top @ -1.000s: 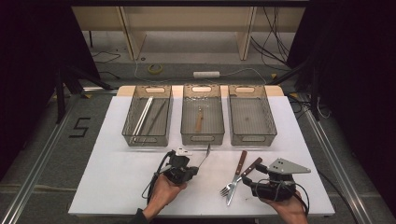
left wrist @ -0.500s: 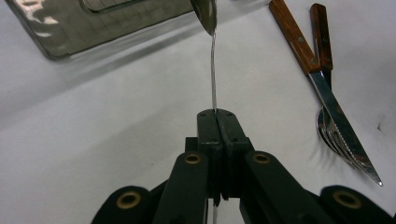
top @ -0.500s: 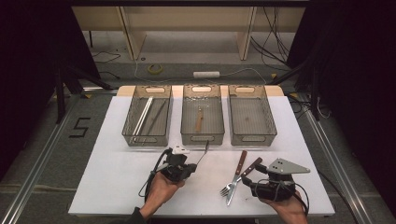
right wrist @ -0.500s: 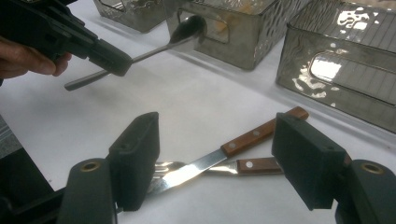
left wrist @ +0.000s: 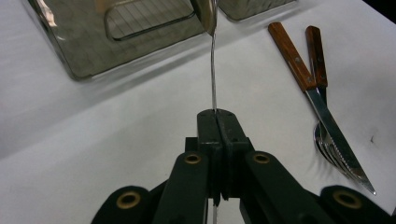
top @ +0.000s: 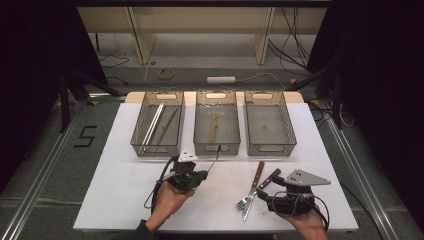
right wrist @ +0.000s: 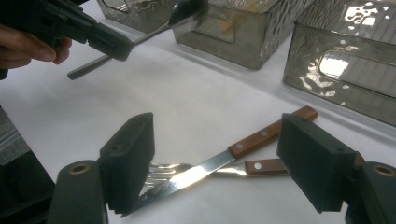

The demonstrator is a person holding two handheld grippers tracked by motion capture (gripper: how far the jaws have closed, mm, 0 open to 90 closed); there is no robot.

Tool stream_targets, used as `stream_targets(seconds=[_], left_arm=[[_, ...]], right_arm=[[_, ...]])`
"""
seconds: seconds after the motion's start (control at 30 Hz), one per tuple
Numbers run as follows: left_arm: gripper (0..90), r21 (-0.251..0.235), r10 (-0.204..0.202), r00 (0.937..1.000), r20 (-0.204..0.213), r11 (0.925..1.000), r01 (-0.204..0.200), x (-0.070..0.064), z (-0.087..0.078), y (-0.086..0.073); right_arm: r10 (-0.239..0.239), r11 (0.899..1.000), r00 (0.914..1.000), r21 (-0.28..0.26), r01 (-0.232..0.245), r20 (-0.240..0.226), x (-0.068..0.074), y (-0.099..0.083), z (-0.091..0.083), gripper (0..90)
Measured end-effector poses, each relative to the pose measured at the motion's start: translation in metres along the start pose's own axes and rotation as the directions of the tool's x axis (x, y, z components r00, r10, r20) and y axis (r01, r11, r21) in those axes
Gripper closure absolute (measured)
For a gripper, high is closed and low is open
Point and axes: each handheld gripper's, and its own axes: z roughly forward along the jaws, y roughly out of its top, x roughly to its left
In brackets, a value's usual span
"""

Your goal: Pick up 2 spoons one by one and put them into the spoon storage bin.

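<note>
My left gripper (top: pixel 203 174) (left wrist: pixel 217 114) is shut on the thin metal handle of a spoon (top: pixel 215 155) (left wrist: pixel 213 70). The spoon points up and away, with its bowl just in front of the middle bin's near wall (top: pixel 216 148). In the right gripper view the spoon (right wrist: pixel 154 30) hangs above the table in the left gripper (right wrist: pixel 122 47). My right gripper (top: pixel 267 191) (right wrist: pixel 215 140) stands open, its jaws on either side of a wooden-handled knife (top: pixel 254 186) (right wrist: pixel 205 168) crossed over a fork (top: pixel 246 201) (right wrist: pixel 261 166). The knife (left wrist: pixel 322 102) and fork (left wrist: pixel 327 144) both lie flat on the white table.
Three clear bins stand in a row at the back. The left bin (top: pixel 157 145) holds long thin utensils and the middle one a wooden-handled piece (top: pixel 213 129). The right bin (top: pixel 269 146) looks empty. White table (top: pixel 115 190) spreads around both hands.
The left gripper has shifted slightly left and lifted the spoon, so its bowl now sits nearer the middle bin. The right gripper has barely moved.
</note>
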Motion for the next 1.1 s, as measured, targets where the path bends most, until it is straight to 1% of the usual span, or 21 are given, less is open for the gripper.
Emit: stream_targets(seconds=[0.17, 0.3, 0.4, 0.47, 0.6, 0.77, 0.87, 1.1], left_arm=[[88.8, -0.015, 0.004, 1.0, 0.0, 0.9999, -0.004, 0.001, -0.004, 0.003], [88.8, -0.031, -0.003, 1.0, 0.001, 0.9995, 0.003, 0.003, -0.006, 0.006], [88.8, -0.043, -0.002, 1.0, -0.001, 0.9991, 0.002, 0.005, -0.008, 0.008], [88.8, -0.047, 0.0, 1.0, 0.0, 0.9989, 0.0, 0.006, -0.01, 0.01], [88.8, -0.067, 0.002, 1.0, 0.0, 0.9977, -0.002, 0.008, -0.013, 0.015], [88.7, -0.08, -0.005, 1.0, 0.007, 0.9968, 0.005, 0.012, -0.015, 0.019], [88.7, -0.089, -0.004, 1.0, 0.005, 0.996, 0.005, 0.015, -0.017, 0.023], [88.8, -0.117, -0.019, 0.9998, 0.0, 0.993, 0.019, 0.024, -0.022, 0.034]], right_arm=[[0.015, 1.0, 0.9999, -0.014, -0.015, -0.003, -0.002, -0.001, 0.0, 27.4], [0.029, 0.999, 0.9995, -0.025, -0.03, -0.011, -0.003, -0.001, 0.0, 26.4], [0.041, 0.999, 0.9991, -0.023, -0.041, -0.012, -0.004, -0.001, 0.001, 22.7], [0.05, 0.999, 0.9988, -0.019, -0.05, -0.002, -0.004, -0.001, 0.002, 19.9], [0.061, 0.998, 0.9981, -0.023, -0.061, -0.001, -0.004, -0.001, 0.002, 19.2], [0.081, 0.996, 0.9967, -0.045, -0.081, -0.009, -0.005, -0.001, 0.0, 18.6], [0.082, 0.995, 0.9965, -0.049, -0.082, -0.015, -0.005, -0.001, 0.0, 17.8], [0.082, 0.995, 0.9966, -0.048, -0.082, -0.013, -0.006, -0.002, 0.0, 17.8]])
